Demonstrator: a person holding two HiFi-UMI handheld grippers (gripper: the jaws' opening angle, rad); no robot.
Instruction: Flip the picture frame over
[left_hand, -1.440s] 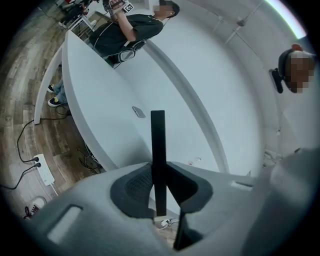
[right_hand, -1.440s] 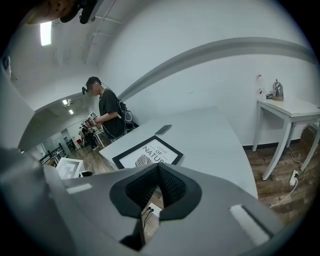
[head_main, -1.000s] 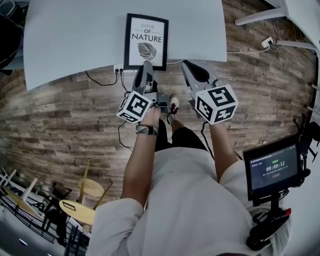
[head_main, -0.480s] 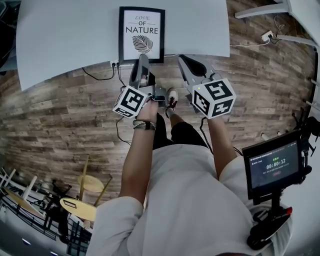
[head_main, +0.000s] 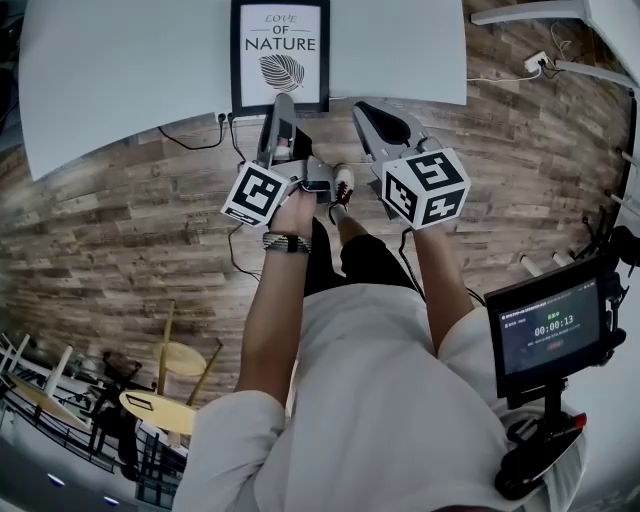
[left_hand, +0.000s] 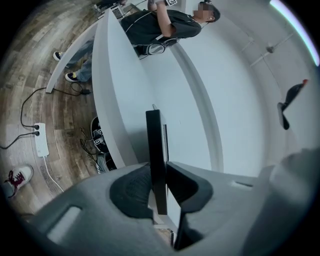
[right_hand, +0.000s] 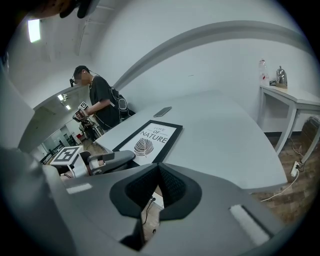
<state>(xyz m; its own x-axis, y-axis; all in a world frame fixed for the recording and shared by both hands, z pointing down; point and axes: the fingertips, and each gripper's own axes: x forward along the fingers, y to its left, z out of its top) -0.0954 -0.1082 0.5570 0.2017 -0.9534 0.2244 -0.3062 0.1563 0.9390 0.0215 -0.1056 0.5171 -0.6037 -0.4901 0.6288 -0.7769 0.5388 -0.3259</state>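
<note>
Two tools are hovering at the near rim of the worktop (head_main: 120, 80), and only one is doing any work. The left tool (left_hand: 158, 170) is clenching the near edge of the picture frame (head_main: 280, 52), a pad pressing on each face. The right tool (right_hand: 159, 170) is hanging closed with nothing in it.

To flip the frame well, we are judging that the grip needs to sit deep enough not to slide off the smooth moulding. The near edge should be lifting first, with the far edge staying on the worktop as a pivot while the wrist is rolling. The right tool could be steadying the free side if the frame starts swinging.

From the left tool, the frame is running straight ahead, seen edge-on between the pads. It is lying print-up on the worktop beyond them. From the right tool, the frame is lying ahead and to the left, well clear of its tips.
</note>
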